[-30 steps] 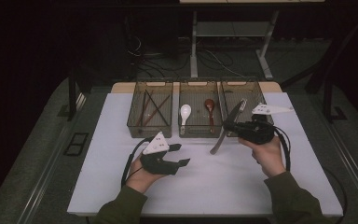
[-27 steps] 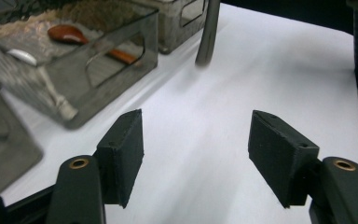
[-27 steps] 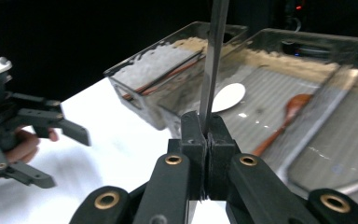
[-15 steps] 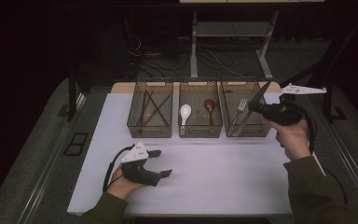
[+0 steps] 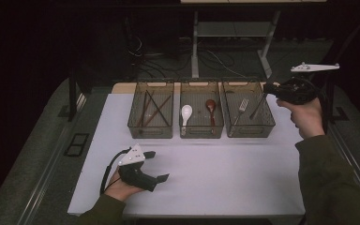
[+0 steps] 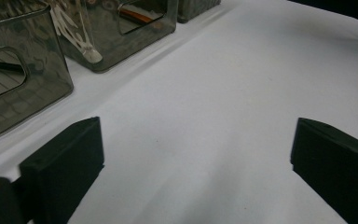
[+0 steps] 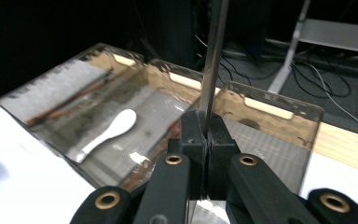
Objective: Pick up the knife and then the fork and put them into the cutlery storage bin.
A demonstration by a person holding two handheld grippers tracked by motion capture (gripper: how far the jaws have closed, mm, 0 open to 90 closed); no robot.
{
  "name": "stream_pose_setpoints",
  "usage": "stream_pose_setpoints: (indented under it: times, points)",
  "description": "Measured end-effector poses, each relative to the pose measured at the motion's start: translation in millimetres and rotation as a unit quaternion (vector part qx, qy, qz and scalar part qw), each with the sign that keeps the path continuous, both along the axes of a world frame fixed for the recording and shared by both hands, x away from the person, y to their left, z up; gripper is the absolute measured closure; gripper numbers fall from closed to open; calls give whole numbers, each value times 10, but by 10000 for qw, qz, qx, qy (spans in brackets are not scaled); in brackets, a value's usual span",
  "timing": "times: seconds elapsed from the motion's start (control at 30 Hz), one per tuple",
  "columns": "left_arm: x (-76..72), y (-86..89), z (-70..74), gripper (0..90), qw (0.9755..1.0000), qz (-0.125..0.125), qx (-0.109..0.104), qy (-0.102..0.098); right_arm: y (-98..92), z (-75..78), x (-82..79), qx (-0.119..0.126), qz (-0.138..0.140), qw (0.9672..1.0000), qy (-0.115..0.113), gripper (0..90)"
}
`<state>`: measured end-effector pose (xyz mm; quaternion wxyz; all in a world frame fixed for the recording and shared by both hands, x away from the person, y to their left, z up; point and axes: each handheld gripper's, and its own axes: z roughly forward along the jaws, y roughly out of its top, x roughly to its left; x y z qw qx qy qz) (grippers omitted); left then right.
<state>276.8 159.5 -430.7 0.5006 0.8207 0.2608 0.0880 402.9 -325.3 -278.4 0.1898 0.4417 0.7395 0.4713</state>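
1. Since the earlier frames, the right gripper [image 5: 268, 91] has risen from in front of the bins to above the right bin [image 5: 248, 129], carrying a fork [image 5: 242, 107].
2. Its jaws are clenched on the fork's handle; the fork hangs tines-down inside that bin.
3. Meanwhile the left gripper [image 5: 155, 165] has drawn back toward the table's [image 5: 225, 168] near edge; its jaws have just been opening and stand wide, with nothing between them.
4. White spoon [image 5: 185, 113] and brown spoon [image 5: 210, 106] lie in the middle bin [image 5: 201, 129].

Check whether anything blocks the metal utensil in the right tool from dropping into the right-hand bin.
Nothing visible does. The right tool is shut on the metal utensil above the open-topped right-hand bin; a fork lies inside, toward its left wall.
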Motion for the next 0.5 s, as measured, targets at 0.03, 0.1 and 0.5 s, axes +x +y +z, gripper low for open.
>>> stream_pose_setpoints:
  times: [0.03, 0.1, 0.5]
  points:
    - [2, -3, -3, 9, 10000, 5, -5, 5, -5, -11, 31, -85, -15, 10000, 11, 887]
    - [3, -7, -8, 0, 10000, 26, -2, 39, -22, -47, 85, -179, -58, 9998, 92, 887]
    - [13, -35, -32, 0, 9999, -56, 66, 112, -115, -346, 294, -713, -222, 9949, 678, 887]
